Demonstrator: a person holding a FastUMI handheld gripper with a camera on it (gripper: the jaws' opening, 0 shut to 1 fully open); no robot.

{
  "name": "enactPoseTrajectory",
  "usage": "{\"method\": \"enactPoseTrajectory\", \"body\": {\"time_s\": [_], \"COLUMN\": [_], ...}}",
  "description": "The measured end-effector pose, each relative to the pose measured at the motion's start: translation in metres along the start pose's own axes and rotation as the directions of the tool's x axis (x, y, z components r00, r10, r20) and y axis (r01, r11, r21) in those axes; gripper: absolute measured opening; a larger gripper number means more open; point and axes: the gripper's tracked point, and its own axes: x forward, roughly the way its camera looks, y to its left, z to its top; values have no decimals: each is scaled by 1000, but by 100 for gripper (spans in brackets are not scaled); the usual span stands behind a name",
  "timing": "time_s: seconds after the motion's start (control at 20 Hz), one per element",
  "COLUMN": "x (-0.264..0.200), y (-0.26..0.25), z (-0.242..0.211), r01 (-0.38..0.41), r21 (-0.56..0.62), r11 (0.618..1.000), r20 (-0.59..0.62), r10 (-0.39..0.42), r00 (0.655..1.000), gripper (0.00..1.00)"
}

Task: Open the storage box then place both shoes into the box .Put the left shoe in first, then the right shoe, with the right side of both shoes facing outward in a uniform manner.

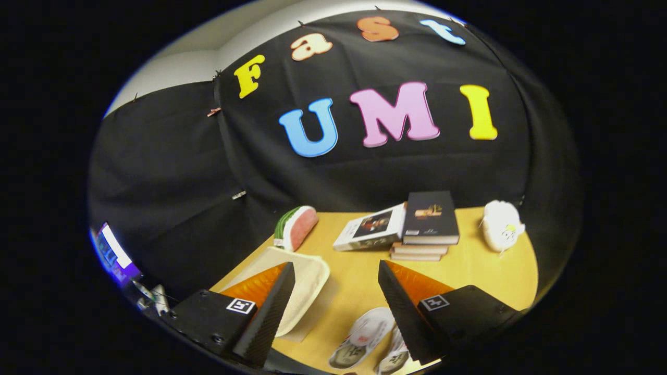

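The gripper hangs above a yellow wooden tabletop with its two fingers spread wide apart, nothing held between them and bare table showing in the gap. Directly under the gap, toward 6 o'clock and partly hidden by the right-hand finger, lie two white sneakers with pale patterned insoles, side by side and touching, their openings turned up; which is the left shoe and which the right cannot be told from here. At about 8 o'clock from the gap, passing under the left-hand finger, sits a cream-coloured, rounded rectangular storage box; only its pale upper face and raised rim show, so whether it is open or shut cannot be told, and a sheet of paler material lies beneath its near corner. Beyond the box, at 11 o'clock, a soft toy shaped like a watermelon slice, pink with a green and white rind, lies at the table's back edge. At 12 to 1 o'clock, well beyond the fingertips, a white-covered book leans against a stack of books topped by a dark hardcover. Farther round at 2 o'clock a white plush animal sits near the far corner. The books and toys are well apart from the shoes and the box.
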Motion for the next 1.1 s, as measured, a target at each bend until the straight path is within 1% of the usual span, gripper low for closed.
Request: {"method": "enactPoseTrajectory", "body": {"time_s": [0.1, 0.15, 0.25, 0.35, 0.5, 0.55, 0.6, 0.75, 0.85, 0.9, 0.95, 1.0, 1.05, 1.1], "x": [17, 25, 41, 51, 70, 76, 80, 92, 96, 95, 97, 100, 100, 99], "y": [-3, -3, 3, 15, 31, 36, 38, 45, 62, 68, 73, 77, 78, 79], "z": [-25, -40, -70, -92, -113, -120, -127, -145, -151, -153, -157, -163, -168, -166], "r01": [-12, -22, -55, -84, -100, -100, -94, -91, -119, -128, -136, -137, -129, -132], "r21": [94, 152, 276, 415, 578, 617, 643, 666, 699, 708, 714, 718, 719, 735], "r11": [995, 988, 960, 906, 810, 781, 760, 740, 706, 695, 687, 683, 683, 666], "r20": [-72, -119, -201, -242, -260, -264, -270, -288, -283, -283, -288, -295, -310, -303], "r10": [19, 40, 113, 199, 299, 325, 340, 368, 425, 445, 465, 477, 481, 496], "r00": [997, 992, 973, 950, 918, 908, 901, 884, 860, 850, 837, 828, 820, 814], "gripper": [99, 98, 98, 97, 96, 97, 97, 96, 95, 95, 89, 85, 76, 68]}}
